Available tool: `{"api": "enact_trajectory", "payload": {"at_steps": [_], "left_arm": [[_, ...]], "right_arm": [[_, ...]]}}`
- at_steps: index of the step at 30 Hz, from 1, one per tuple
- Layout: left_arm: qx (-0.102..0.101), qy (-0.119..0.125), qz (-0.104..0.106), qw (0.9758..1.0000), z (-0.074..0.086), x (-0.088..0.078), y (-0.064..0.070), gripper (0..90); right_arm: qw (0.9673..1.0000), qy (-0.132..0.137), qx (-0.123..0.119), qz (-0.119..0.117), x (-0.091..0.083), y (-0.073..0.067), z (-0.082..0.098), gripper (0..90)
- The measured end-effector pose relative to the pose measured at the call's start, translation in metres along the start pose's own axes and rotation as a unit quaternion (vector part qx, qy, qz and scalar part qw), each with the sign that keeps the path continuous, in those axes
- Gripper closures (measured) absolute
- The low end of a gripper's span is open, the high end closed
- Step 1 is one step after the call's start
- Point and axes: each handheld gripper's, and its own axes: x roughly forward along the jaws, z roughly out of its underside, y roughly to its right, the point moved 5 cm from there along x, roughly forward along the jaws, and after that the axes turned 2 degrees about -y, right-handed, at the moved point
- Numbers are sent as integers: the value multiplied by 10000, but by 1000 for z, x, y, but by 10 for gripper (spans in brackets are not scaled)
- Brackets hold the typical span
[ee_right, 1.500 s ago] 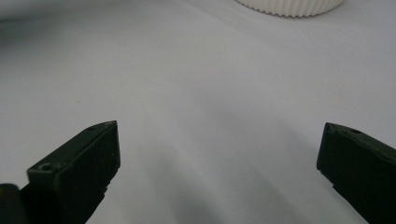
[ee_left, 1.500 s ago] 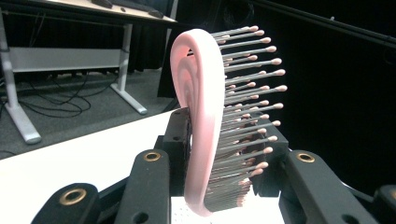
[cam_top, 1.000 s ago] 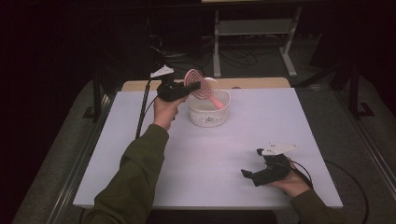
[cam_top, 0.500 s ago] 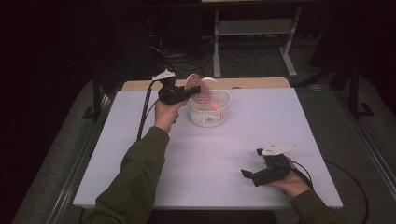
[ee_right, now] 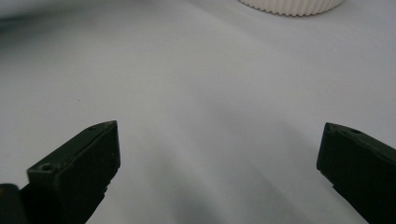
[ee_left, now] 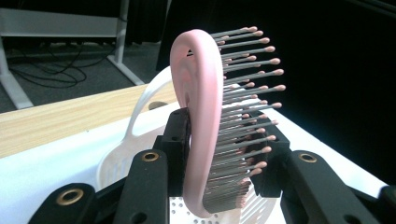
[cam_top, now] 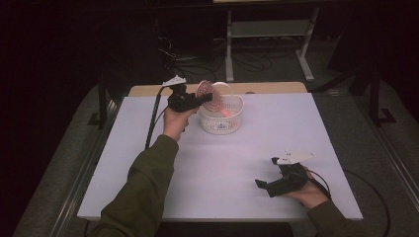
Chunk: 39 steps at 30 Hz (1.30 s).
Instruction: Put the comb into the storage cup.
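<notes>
Left gripper [cam_top: 205, 98]: held up at the far left part of the table, its jaws clamped on a pink hairbrush [ee_left: 205, 126]; in the left gripper view one black jaw presses the brush's smooth pink back and the other stands against its bristle side.
Pink hairbrush: gripped on edge between the left gripper's jaws, its grey pink-tipped bristles pointing to the right in the left gripper view; in the high view [cam_top: 209, 93] it stands over the near-left rim of the basket.
White basket [cam_top: 221, 116]: round, with slotted walls, just right of and below the left gripper; something pink lies inside it, too small to tell what.
Left hand [cam_top: 174, 120]: wrapped round the gripper's handle, an olive sleeve [cam_top: 143, 192] trailing back to the near edge.
Table [cam_top: 276, 128]: covered in white, a strip of bare wood beyond its far edge.
Right gripper [cam_top: 262, 185]: resting low near the right front corner, well apart from the basket, jaws spread wide with nothing between them but white table; it points toward the left.
Right hand [cam_top: 309, 190]: behind that gripper, holding its body.
</notes>
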Motion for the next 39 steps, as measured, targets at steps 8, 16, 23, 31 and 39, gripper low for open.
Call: {"api": "enact_trajectory", "payload": {"at_steps": [8, 16, 23, 31, 39], "left_arm": [[13, -91, -115, 9999, 2, -3, -8, 614], [-81, -104, -197, 9997, 6, -6, -19, 592], [-120, -88, -331, 9993, 10, -8, -27, 576], [39, -155, -439, 9989, 11, -8, -29, 527], [279, -202, -568, 9978, 12, -11, -27, 474]], "right_arm": [[10000, -9, -6, -11, 0, 0, 0, 0], [10000, -15, -19, -22, 1, 0, 0, 0], [10000, -9, -17, -45, 1, 0, 0, 0], [10000, -35, -25, -38, 1, -1, 1, 0], [10000, -20, -18, -59, 1, -1, 2, 0]]}}
